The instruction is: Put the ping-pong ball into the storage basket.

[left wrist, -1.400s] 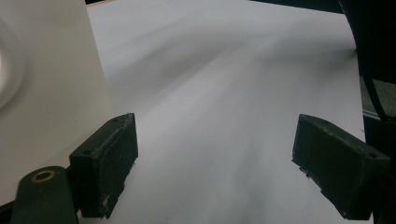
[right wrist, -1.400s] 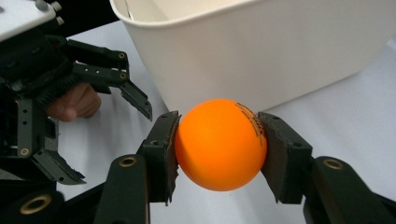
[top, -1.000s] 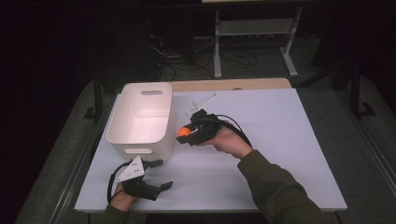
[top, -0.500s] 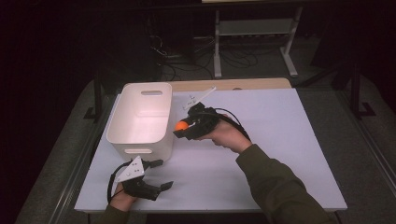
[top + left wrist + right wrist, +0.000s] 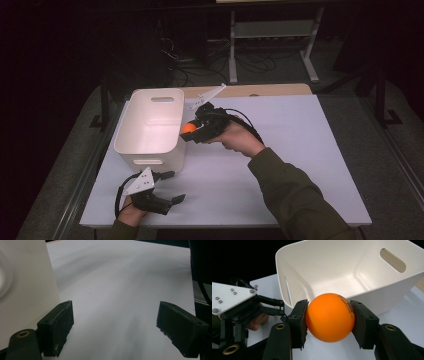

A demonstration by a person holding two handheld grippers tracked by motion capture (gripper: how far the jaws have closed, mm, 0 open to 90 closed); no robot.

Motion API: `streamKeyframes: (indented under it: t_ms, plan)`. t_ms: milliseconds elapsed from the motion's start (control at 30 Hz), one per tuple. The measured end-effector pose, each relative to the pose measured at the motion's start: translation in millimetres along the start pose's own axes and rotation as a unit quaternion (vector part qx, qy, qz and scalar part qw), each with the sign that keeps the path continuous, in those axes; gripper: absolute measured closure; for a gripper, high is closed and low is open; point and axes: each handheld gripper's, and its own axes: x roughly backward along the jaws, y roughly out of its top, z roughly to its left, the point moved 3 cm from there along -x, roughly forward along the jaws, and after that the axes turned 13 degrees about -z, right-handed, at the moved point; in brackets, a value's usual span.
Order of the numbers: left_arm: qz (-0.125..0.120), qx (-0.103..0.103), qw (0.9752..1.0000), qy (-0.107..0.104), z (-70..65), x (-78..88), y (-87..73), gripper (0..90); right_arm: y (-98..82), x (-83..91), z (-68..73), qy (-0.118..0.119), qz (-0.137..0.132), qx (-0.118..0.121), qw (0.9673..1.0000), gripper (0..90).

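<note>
Orange ball: we hold the orange ball (image 5: 329, 317) in our right gripper (image 5: 192, 131), lifted off the white table (image 5: 300, 150) and just beside the near right rim of the white bin (image 5: 150, 125), not yet over its opening.

Right tongs: closed on the ball, one black pad (image 5: 299, 321) pressing each side at about its widest line; in the right gripper view the ball sits centred between them, with dark print showing near the right pad.

Left tongs: our left gripper (image 5: 115, 330) rests low at the near edge of the table, close to the bin's front wall, its jaws spread wide with nothing but bare table between them.

How it should handle: we judge the ball light and smooth, round enough to squirt out if the pads ride above or below its middle. It looks stiff rather than squashy, as the pads leave no dent we can see. It is unlikely to break if dropped, but would probably bounce or roll.

Where to grip: across the equator, as now; we see no reason to shift the hold.

Bin: upright and empty inside, a slot handle in the far wall.

Next, as we judge it: carry the ball over the rim and let it go low inside, so that it does not bounce out.
</note>
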Motion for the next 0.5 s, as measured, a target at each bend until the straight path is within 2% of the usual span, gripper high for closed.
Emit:
streamKeyframes:
  t_ms: [500]
  plan:
    - [0.000, -0.001, 1.0000, -0.001, 0.1, 0.1, 0.0, 14.1, 18.4, -20.9, 0.2, 0.007, -0.005, 0.007, 0.9999, 49.7]
